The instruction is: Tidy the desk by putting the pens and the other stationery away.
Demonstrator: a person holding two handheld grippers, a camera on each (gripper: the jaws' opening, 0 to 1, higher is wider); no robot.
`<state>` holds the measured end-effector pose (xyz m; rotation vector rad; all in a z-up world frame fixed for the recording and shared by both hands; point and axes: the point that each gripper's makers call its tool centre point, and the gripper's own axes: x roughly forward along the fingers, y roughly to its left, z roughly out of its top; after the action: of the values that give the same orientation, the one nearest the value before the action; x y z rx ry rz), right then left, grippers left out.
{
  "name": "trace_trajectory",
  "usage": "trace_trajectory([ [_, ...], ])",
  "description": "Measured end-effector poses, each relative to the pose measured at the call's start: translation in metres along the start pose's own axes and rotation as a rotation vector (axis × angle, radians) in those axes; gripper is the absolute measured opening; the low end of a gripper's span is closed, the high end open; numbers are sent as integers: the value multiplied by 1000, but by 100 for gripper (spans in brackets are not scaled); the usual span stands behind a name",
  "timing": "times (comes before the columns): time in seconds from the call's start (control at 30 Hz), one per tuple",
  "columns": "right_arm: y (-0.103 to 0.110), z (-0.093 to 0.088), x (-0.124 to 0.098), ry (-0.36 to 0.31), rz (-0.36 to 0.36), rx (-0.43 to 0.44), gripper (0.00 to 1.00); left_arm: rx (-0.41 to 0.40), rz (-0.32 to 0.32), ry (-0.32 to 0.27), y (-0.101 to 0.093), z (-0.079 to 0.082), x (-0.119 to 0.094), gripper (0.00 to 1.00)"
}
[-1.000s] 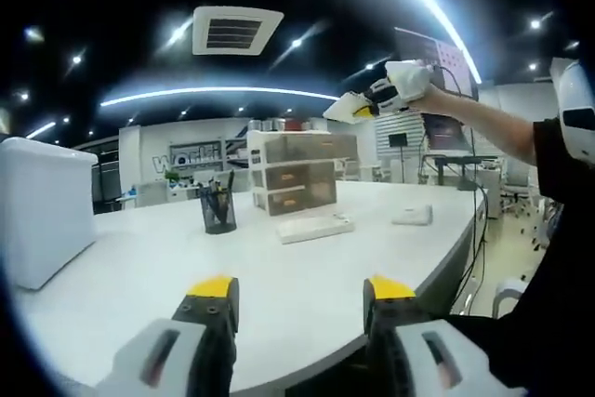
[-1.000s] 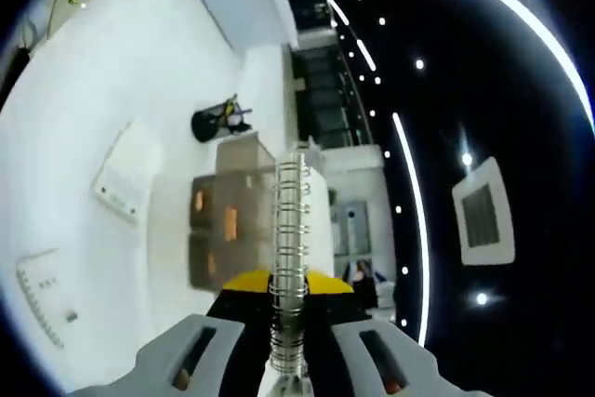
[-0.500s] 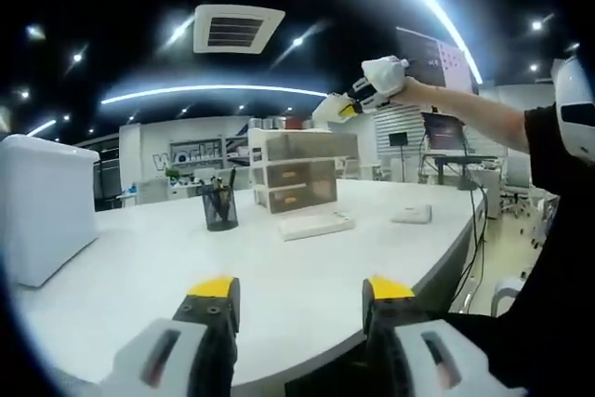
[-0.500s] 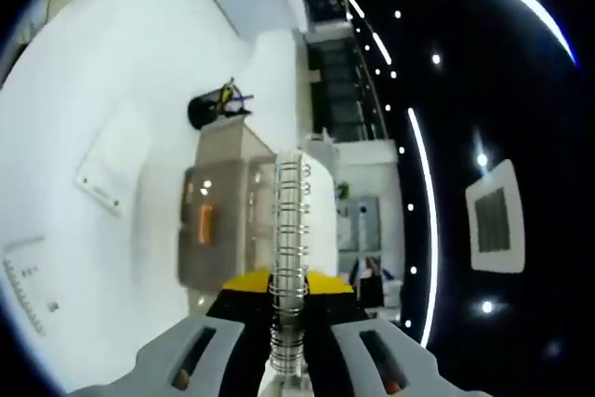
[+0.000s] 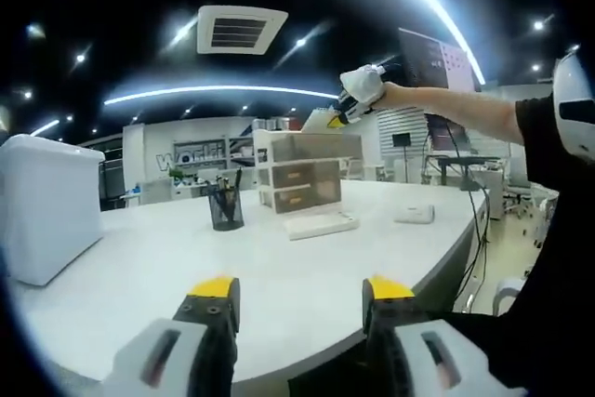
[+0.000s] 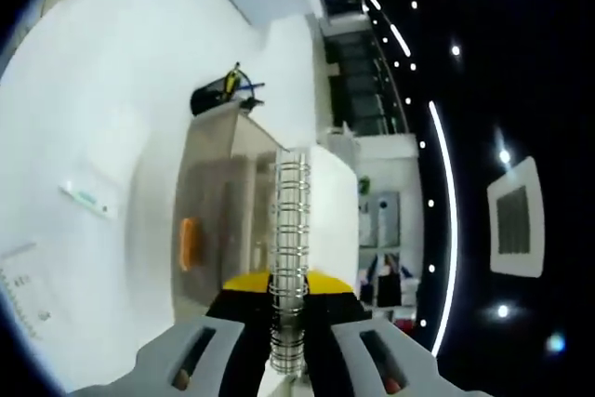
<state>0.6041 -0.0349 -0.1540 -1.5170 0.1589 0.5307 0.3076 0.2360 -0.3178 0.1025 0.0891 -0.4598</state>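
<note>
Nearest, left gripper (image 5: 297, 299) hangs w/ jaws wide over bare desk (image 5: 279, 276) near its edge. Right gripper (image 6: 286, 287) clamps a spiral notebook (image 6: 321, 220) above the drawer unit (image 5: 299, 183); pen cup (image 5: 223, 208) beside, white box (image 5: 51, 206) at far end.

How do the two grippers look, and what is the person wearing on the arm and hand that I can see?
The left gripper has light grey jaws with dark slots, black inner sides and yellow tips. The right gripper has the same grey, black and yellow build; in the left gripper view it shows a whitish body with a yellow tip. The person wears a white glove and a short black sleeve.
</note>
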Motion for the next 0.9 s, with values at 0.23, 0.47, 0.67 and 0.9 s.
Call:
trace_trajectory([
  [0.23,-2,-2,15,0,40,35,9,8,6,-7,1,4,-4,53],
  [0.47,7,-2,33,20,95,44,9,8,5,-5,0,3,-5,53],
  [0.67,10,-2,45,40,130,35,9,15,0,0,-1,3,-5,53],
  [0.9,13,-5,54,45,160,63,9,19,-3,13,0,0,-5,53],
])
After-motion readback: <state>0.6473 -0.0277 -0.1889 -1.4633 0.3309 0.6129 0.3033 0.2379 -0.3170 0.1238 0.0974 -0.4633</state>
